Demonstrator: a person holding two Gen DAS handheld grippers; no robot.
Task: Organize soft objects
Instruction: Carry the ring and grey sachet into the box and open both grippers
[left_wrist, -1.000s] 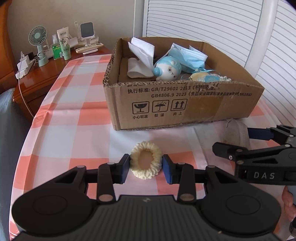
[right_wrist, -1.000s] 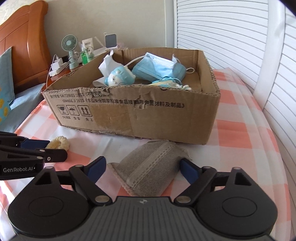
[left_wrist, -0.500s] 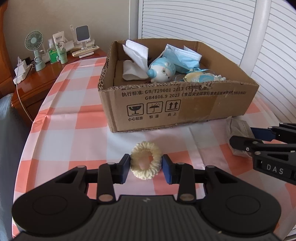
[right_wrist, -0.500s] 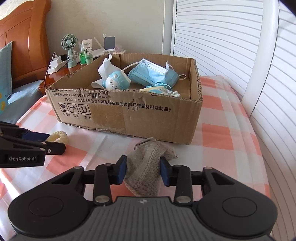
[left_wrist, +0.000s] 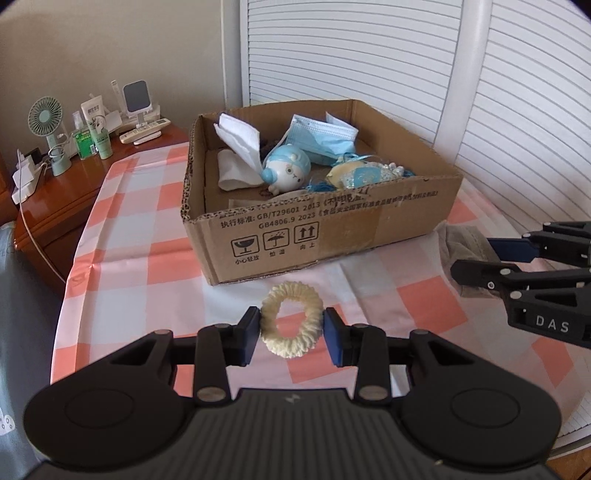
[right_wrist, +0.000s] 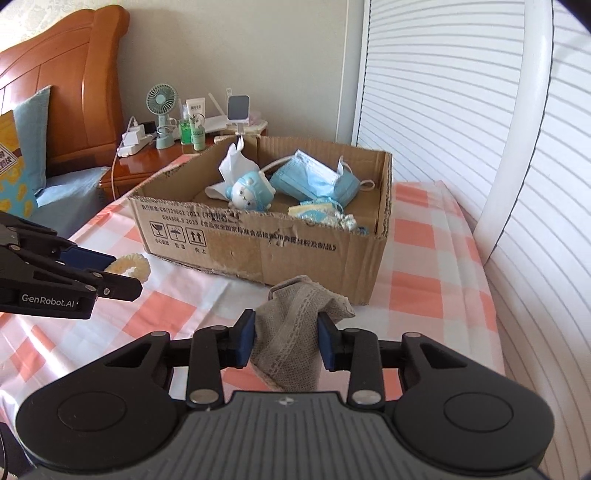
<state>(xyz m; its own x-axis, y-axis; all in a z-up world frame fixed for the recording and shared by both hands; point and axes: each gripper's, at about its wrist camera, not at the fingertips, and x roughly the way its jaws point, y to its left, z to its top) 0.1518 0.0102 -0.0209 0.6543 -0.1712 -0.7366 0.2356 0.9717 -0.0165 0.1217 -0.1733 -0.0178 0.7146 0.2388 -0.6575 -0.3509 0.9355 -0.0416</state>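
My left gripper (left_wrist: 291, 328) is shut on a cream fluffy scrunchie (left_wrist: 290, 349), which hangs just above the checked tablecloth (left_wrist: 129, 229). My right gripper (right_wrist: 286, 336) is shut on a crumpled grey cloth (right_wrist: 295, 314), its pads pressing both sides. Ahead of both stands an open cardboard box (left_wrist: 332, 225) holding a blue plush toy (left_wrist: 286, 170), a blue face mask (left_wrist: 321, 136) and white tissue (left_wrist: 240, 140). The left wrist view shows the right gripper (left_wrist: 476, 258) with the grey cloth (left_wrist: 461, 240) at the right. The right wrist view shows the left gripper (right_wrist: 122, 275) and scrunchie (right_wrist: 136, 264) at the left.
A wooden nightstand (left_wrist: 66, 199) at the back left carries a small fan (left_wrist: 46, 122), bottles and a phone stand. White louvred doors (left_wrist: 369, 55) rise behind and to the right. A wooden headboard (right_wrist: 74, 74) and pillow (right_wrist: 22, 155) lie left.
The right gripper's jaws closed on the grey cloth and lifted it, bunching it up. Both grippers rose and pulled back from the box; the scrunchie came up with the left one.
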